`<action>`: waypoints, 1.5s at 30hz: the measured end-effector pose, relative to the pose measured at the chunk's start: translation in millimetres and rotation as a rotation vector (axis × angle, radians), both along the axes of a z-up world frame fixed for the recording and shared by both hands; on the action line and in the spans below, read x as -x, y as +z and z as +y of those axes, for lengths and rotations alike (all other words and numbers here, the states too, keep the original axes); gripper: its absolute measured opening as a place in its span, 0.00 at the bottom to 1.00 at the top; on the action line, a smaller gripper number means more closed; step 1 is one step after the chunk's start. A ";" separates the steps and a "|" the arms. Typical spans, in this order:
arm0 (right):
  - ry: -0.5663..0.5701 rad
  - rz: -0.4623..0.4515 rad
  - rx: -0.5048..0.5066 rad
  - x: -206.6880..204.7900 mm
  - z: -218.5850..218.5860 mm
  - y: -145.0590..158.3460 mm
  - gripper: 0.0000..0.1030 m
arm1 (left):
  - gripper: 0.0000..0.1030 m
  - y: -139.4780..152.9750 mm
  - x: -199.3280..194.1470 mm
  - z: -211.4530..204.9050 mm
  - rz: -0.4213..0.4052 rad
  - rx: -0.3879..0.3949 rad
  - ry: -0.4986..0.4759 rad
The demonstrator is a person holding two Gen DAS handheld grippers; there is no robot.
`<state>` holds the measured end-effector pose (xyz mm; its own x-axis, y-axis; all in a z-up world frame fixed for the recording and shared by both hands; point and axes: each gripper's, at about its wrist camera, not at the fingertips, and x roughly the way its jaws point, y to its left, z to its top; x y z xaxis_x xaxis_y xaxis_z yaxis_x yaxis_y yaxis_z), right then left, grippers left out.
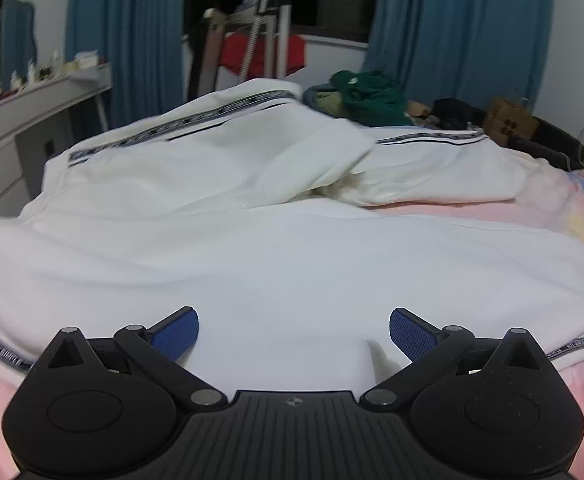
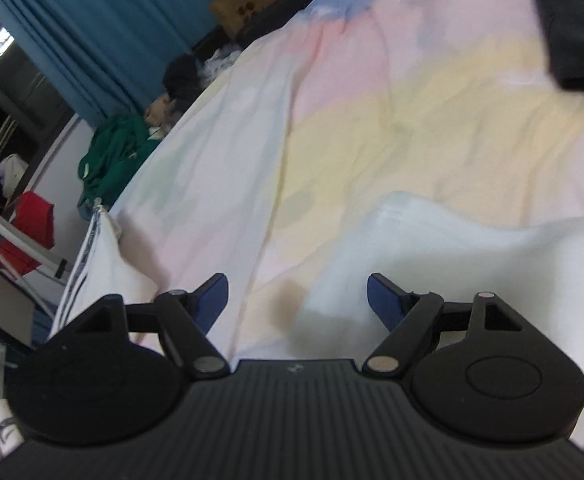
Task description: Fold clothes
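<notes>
A white garment [image 1: 292,248] with dark patterned stripes is spread out, a bit wrinkled, on the pastel bed [image 2: 412,100]. The left gripper [image 1: 294,334] is held wide open above it, with nothing gripped. The right gripper [image 2: 296,300] is also held open and empty, over the sheet at the cloth's edge.

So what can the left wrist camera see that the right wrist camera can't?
Only the left wrist view shows the white jacket spread wide under the open left gripper, plus a white desk with small things on it. Only the right wrist view shows the big stretch of pastel bedsheet ahead of the open right gripper. Both show the blue curtains, the green clothes pile, a cardboard box and something red.
</notes>
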<state>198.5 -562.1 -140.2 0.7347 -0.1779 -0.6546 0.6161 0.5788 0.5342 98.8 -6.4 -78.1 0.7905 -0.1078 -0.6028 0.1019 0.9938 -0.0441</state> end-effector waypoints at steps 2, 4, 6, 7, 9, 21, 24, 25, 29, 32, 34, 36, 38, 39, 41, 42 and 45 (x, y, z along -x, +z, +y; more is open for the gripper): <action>0.027 0.056 0.048 -19.1 3.7 1.0 0.75 | 1.00 -1.5 -1.8 -3.8 -0.020 -0.017 -0.018; 0.022 0.155 0.136 -31.1 12.7 -1.6 0.74 | 1.00 -5.0 -6.1 -6.3 -0.019 -0.019 -0.036; 0.009 0.194 0.175 -34.1 18.2 -7.6 0.74 | 1.00 -9.0 -13.4 -5.1 0.002 0.000 -0.050; 0.011 0.214 0.185 -36.2 20.4 -11.3 0.74 | 1.00 -11.0 -16.2 -4.1 0.008 0.006 -0.051; 0.028 0.246 0.227 -38.1 26.2 -16.4 0.64 | 1.00 -13.7 -20.2 -0.9 0.017 0.012 -0.047; -0.139 0.071 0.247 5.2 9.9 13.8 0.06 | 1.00 -6.0 -18.3 11.9 -0.005 0.027 0.027; -0.221 -0.021 0.284 19.4 3.4 29.1 0.06 | 1.00 -5.5 -17.8 11.1 -0.001 0.021 0.029; -0.250 -0.043 0.292 23.7 0.6 31.9 0.06 | 1.00 -5.9 -17.9 10.8 0.001 0.019 0.027; -0.364 -0.066 0.369 38.7 -15.5 28.9 0.03 | 1.00 -7.7 -19.1 8.8 0.008 0.005 0.024; -0.358 -0.062 0.251 46.3 -34.7 13.7 0.03 | 1.00 -8.9 -20.7 7.9 0.014 0.008 0.024; -0.351 -0.053 0.225 51.7 -38.7 7.6 0.03 | 1.00 -9.4 -21.7 7.0 0.017 0.006 0.023; -0.326 -0.047 0.202 55.8 -38.8 3.0 0.04 | 1.00 -9.3 -22.6 6.2 0.020 0.007 0.026; -0.306 -0.044 0.176 62.3 -35.6 2.1 0.05 | 1.00 -8.8 -22.8 7.2 0.024 0.020 0.029; -0.301 -0.045 0.158 67.9 -31.6 3.8 0.05 | 1.00 -8.5 -22.5 7.8 0.025 0.026 0.030; -0.291 -0.047 0.121 79.6 -23.3 7.7 0.06 | 1.00 -8.0 -20.8 9.0 0.028 0.036 0.033; -0.292 -0.045 0.094 85.8 -20.0 10.6 0.06 | 1.00 -7.3 -19.6 9.9 0.028 0.042 0.033; -0.301 -0.016 0.014 103.1 -8.1 19.6 0.07 | 1.00 -3.8 -14.0 12.4 0.020 0.053 0.035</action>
